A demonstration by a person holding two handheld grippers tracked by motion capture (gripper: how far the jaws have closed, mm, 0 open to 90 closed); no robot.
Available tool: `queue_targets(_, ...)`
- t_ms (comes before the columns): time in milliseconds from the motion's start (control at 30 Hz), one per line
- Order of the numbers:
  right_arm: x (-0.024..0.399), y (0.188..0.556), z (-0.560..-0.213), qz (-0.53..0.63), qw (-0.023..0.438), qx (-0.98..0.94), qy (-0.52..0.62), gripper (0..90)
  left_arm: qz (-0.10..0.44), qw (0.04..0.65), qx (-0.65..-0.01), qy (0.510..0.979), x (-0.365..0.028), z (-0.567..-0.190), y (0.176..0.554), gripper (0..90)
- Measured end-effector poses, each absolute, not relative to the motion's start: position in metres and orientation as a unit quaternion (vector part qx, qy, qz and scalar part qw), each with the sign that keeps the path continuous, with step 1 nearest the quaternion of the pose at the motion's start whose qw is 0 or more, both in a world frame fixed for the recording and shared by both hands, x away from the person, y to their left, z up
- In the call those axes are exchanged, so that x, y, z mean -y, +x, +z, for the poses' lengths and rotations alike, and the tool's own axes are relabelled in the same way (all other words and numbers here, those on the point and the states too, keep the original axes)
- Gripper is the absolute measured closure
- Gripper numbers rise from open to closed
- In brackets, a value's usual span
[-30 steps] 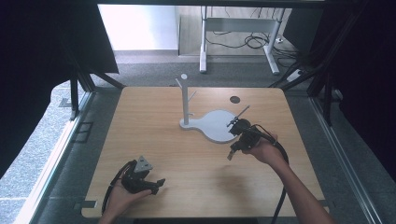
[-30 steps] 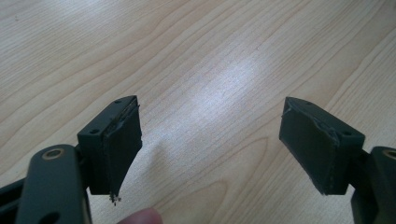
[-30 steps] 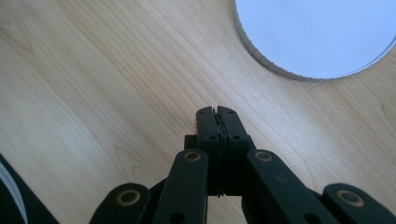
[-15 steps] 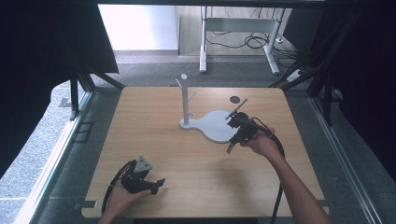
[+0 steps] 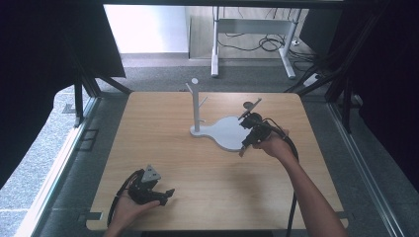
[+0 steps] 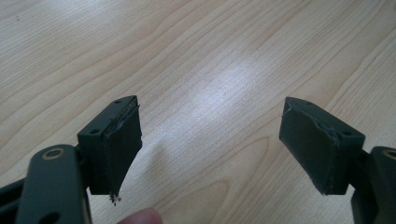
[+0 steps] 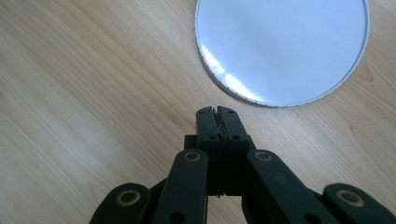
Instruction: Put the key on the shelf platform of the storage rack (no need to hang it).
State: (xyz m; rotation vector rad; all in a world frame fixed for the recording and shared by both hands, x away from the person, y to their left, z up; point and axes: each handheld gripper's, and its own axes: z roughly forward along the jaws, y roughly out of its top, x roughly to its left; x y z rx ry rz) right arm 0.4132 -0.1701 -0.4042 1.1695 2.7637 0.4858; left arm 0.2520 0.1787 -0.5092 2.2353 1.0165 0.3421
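Note:
A white stand with a peg post [image 5: 196, 104] rises from a flat white base [image 5: 225, 132] at mid table. My right gripper [image 5: 244, 146] hangs at that base's right edge with its jaws pressed together and nothing between them. In the right gripper view the shut tips [image 7: 218, 112] are over bare wood, just short of the round white base [image 7: 285, 46]. My left gripper [image 5: 167, 196] rests in a hand near the front left of the table. In the left gripper view its jaws [image 6: 210, 140] stand wide open over wood, holding nothing.
The wooden table [image 5: 173, 148] has a small dark round spot [image 5: 247, 104] near its far right. Black curtains and metal frame legs [image 5: 79, 103] flank the table. A cable [image 5: 291, 197] trails along the right forearm. A fingertip [image 6: 144, 217] shows below the left jaw.
The right hand has carried its shut gripper away from the person and a little left, up to the white base's right edge. The left gripper has stayed put.

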Motion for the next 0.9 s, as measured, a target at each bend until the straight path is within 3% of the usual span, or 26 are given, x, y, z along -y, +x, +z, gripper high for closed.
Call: queue_targets(900,0.158,0.449,-0.406,0.173,0.036,-0.898,0.402,89.9,0.130,0.325,-0.391,0.851,-0.180,-0.509,0.252,21.3)
